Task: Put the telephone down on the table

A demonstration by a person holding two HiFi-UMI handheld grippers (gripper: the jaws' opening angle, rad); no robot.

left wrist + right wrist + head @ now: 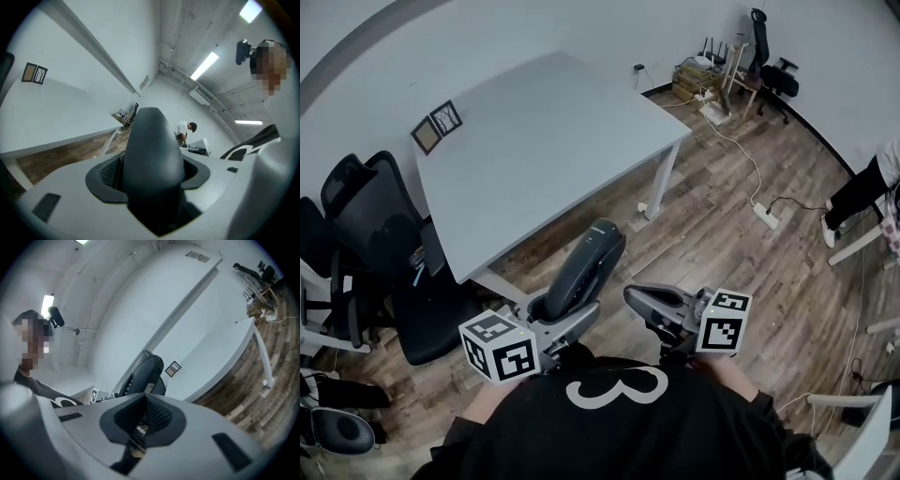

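The telephone (pixel 584 267) is a dark grey handset. My left gripper (pixel 553 314) is shut on its lower end, and the handset tilts up and away toward the near edge of the white table (pixel 544 122). It hangs in the air over the wooden floor, short of the table. In the left gripper view the telephone (pixel 152 159) fills the space between the jaws. My right gripper (pixel 642 300) is beside it on the right, shut with nothing in it. From the right gripper view the telephone (pixel 145 373) rises behind the closed pads (pixel 157 416).
Two small framed cards (pixel 437 125) lie at the table's far left. Black office chairs (pixel 366 216) crowd the left of the table. A power strip and cable (pixel 764 216) lie on the floor to the right, where a person (pixel 862 192) stands. A shelf (pixel 703 75) and a chair (pixel 778 80) stand at the back.
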